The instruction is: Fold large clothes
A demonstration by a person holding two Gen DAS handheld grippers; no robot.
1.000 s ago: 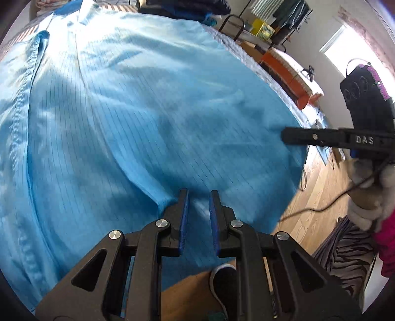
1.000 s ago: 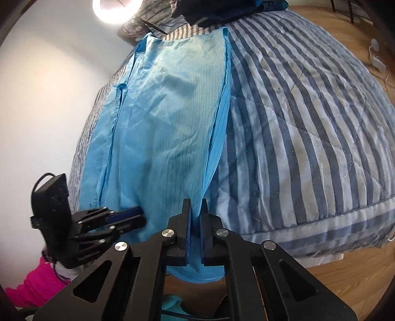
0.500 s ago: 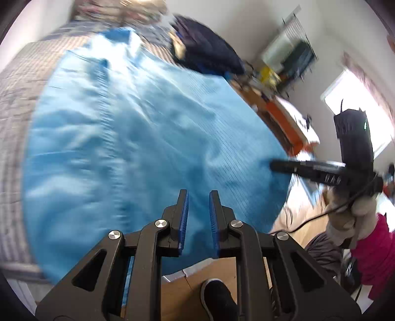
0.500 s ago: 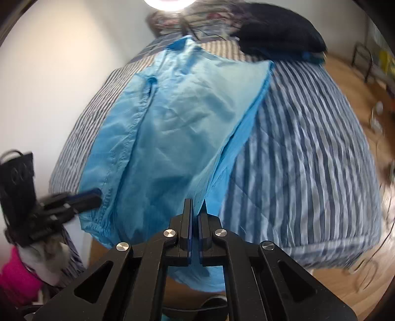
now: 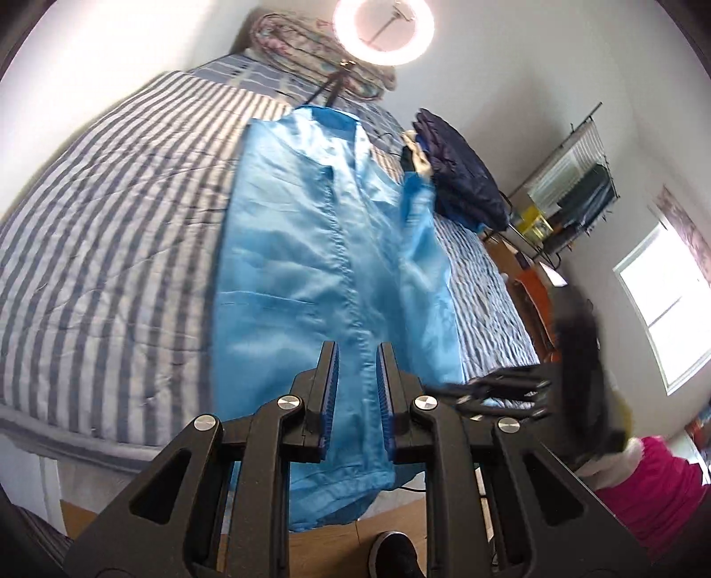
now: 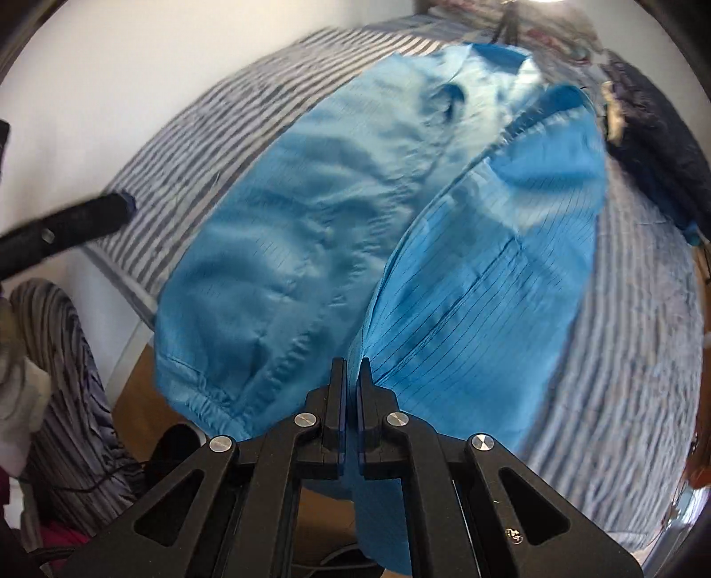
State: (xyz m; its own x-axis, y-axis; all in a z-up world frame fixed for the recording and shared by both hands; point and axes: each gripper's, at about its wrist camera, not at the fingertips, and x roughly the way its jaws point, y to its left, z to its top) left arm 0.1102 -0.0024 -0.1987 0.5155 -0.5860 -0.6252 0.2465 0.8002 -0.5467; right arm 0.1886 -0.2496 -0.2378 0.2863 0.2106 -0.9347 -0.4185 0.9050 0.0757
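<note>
Right gripper lifts a blue panel off the bed

Coat [image 5: 320,275] lies lengthwise on the striped bed [image 5: 111,266], collar up by the ring light [image 5: 384,31], hem spilling over the near edge above the wood floor [image 5: 320,547]; left gripper [image 5: 356,395] hangs over the hem with its blue-padded jaws parted, nothing between them; right gripper [image 6: 352,400] is clenched on a fold of the coat [image 6: 466,289], and that pinstriped panel rises off the bed [image 6: 631,355] toward the camera while the rest lies rumpled to the left; dark jacket [image 5: 462,182] sits bundled on the bed just past the far sleeve; right-wrist view is blurred at the edges
</note>
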